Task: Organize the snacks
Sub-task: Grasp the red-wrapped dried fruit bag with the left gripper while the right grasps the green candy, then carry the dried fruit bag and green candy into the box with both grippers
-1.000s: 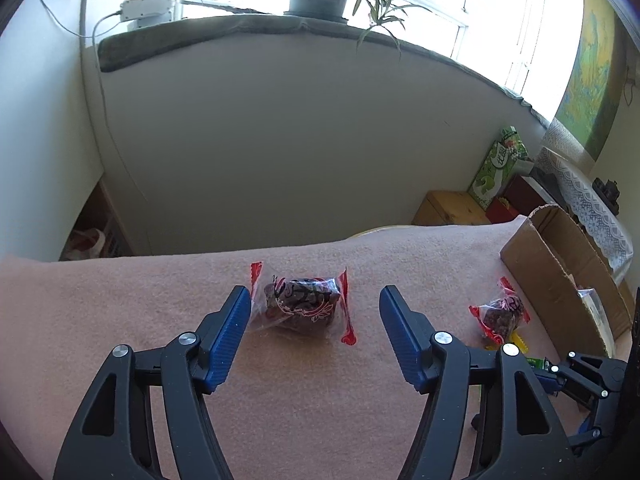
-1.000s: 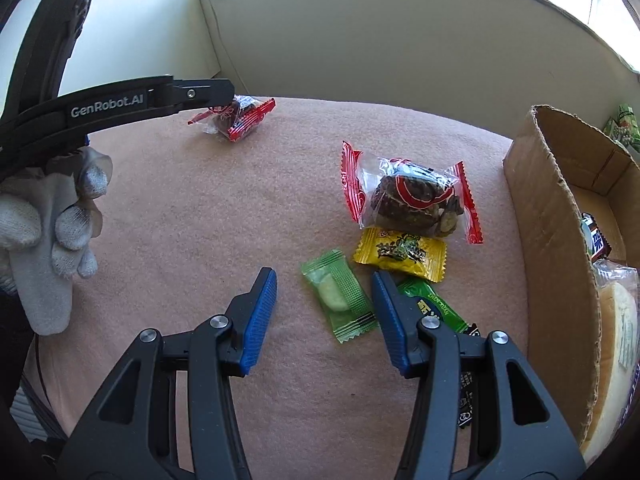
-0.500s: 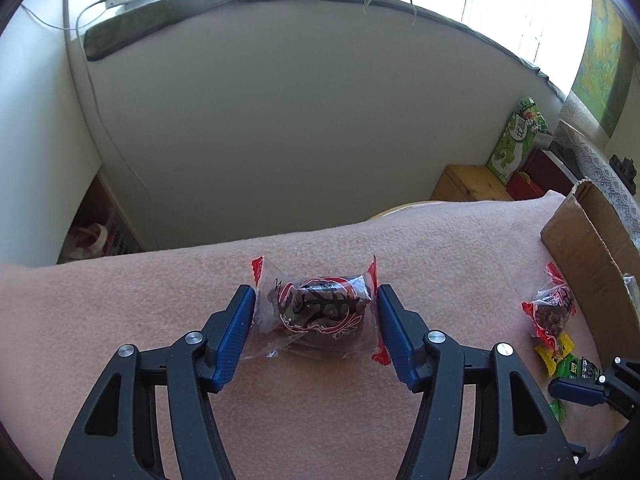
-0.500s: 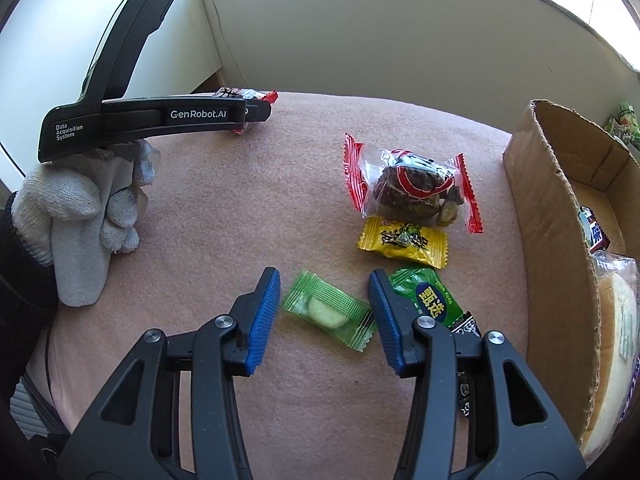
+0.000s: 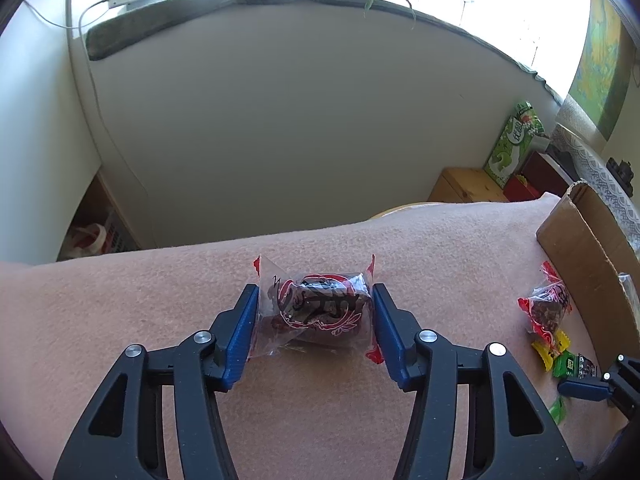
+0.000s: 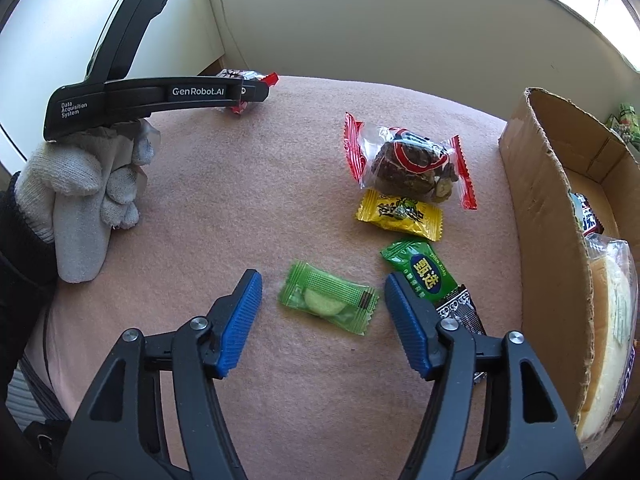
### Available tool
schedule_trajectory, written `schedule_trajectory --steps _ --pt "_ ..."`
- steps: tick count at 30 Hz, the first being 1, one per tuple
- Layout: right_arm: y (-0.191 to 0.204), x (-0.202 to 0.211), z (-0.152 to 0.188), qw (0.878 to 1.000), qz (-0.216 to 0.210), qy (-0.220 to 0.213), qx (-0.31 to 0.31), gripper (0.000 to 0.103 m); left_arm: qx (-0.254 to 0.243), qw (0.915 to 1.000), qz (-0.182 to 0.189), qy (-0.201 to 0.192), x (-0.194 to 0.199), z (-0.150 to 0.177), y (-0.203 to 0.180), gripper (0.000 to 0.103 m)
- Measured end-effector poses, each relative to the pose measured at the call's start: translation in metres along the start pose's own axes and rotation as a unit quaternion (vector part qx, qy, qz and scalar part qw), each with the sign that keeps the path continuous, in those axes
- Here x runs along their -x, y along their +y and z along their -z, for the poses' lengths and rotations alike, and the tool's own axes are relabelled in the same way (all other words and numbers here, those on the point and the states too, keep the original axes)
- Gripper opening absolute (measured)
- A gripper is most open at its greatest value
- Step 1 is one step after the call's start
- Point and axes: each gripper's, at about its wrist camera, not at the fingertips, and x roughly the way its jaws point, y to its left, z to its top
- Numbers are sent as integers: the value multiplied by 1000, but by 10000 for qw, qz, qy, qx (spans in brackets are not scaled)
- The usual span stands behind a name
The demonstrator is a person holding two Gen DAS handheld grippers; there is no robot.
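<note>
A clear, red-edged packet of dark snack [image 5: 318,308] lies on the pink blanket between the blue pads of my left gripper [image 5: 314,304]; the pads touch its wrapper ends, not squeezing. My right gripper [image 6: 322,292] is open around a light green candy packet [image 6: 328,298], pads apart from it. Beside it lie a dark green packet [image 6: 420,272], a yellow packet [image 6: 400,214] and a second red-edged dark snack [image 6: 408,164]. The left gripper [image 6: 250,94] also shows in the right wrist view, over its packet.
An open cardboard box [image 6: 548,216] stands at the right, with a bread bag [image 6: 612,328] and other packets inside. A black packet [image 6: 460,308] lies under the right finger. The blanket's far edge drops off toward a grey wall; shelves and boxes sit beyond.
My left gripper moved forward until the red-edged packet sat between its pads, and the jaws narrowed onto it. My right gripper shifted so the light green packet lies between its open fingers.
</note>
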Motion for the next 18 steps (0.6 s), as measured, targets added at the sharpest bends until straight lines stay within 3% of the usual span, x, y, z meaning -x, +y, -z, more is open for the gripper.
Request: schedule_trajectory --steps 2,5,18 --pt "1 2 4 9998 164 -43 64 58 9 10000 -9 -6 0 1 1 54" --pt "-5 6 3 9999 137 -51 -55 37 34 10000 -32 -29 2 1 2 54" --pt "-14 17 6 9994 78 -292 -172 35 -41 9994 6 -355 38 9 -7 54"
